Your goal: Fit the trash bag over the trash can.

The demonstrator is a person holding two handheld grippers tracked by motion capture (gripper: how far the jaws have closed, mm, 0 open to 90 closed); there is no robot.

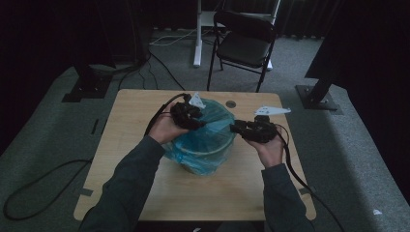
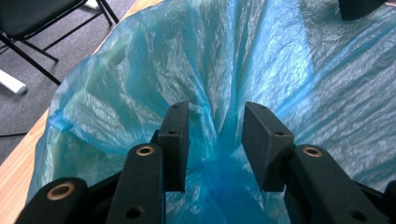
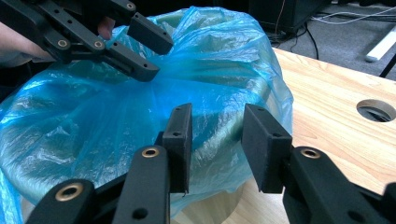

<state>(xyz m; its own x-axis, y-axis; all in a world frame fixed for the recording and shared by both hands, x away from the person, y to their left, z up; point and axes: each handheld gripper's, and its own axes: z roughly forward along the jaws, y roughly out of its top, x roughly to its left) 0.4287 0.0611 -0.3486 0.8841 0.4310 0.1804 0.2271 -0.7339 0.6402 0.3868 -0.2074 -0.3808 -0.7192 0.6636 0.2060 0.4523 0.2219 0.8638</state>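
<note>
A blue plastic bag [image 1: 205, 140] lines a round bin that stands mid-table. In the left gripper view the bag [image 2: 140, 70] bunches into folds that run into the gap of my left gripper [image 2: 215, 135]. The jaws stand apart around that fold, and their inner faces still show. The high view has the left gripper [image 1: 197, 121] over the bag's upper left rim. My right gripper [image 3: 217, 140] is open and bare just off the bag's right side [image 3: 219, 60]. Farther off it sees the left gripper [image 3: 149, 51] astride the gathered plastic. From above, the right gripper [image 1: 237, 128] is level with the rim.
The wooden table [image 1: 217, 193] has a round hole [image 1: 230, 104] behind the bag, also seen as the hole [image 3: 376, 109] to the right. A black folding chair [image 1: 244, 43] stands beyond the far edge. Cables trail across the grey floor.
</note>
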